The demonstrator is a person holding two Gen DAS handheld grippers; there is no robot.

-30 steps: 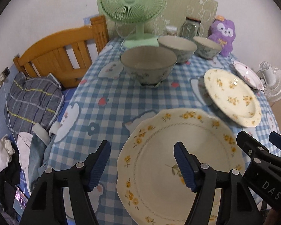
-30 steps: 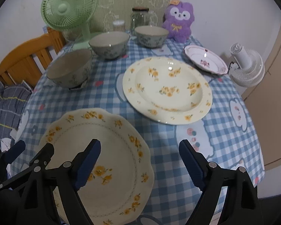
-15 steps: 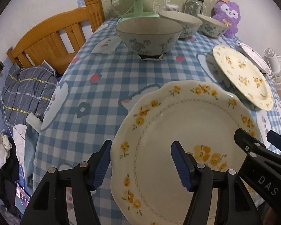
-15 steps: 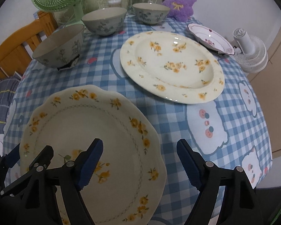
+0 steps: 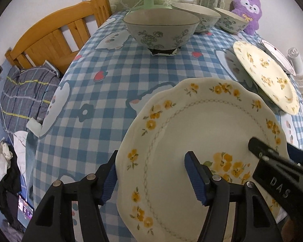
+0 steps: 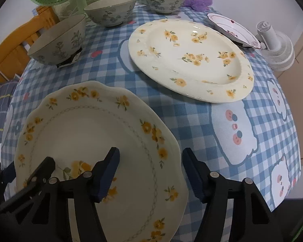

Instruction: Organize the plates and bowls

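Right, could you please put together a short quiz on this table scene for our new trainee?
1. How many bowls stand on the tablecloth?
2. True or false: a bowl sits on the scalloped plate.
3. The left gripper and the right gripper each straddle: A) the scalloped plate's rim, B) the round floral plate's rim, C) the green fan's base?
Key: 1. Three. 2. False; no bowl lies on it. 3. A; the right gripper's jaws have just been closing, with the rim between them but not yet pressed.
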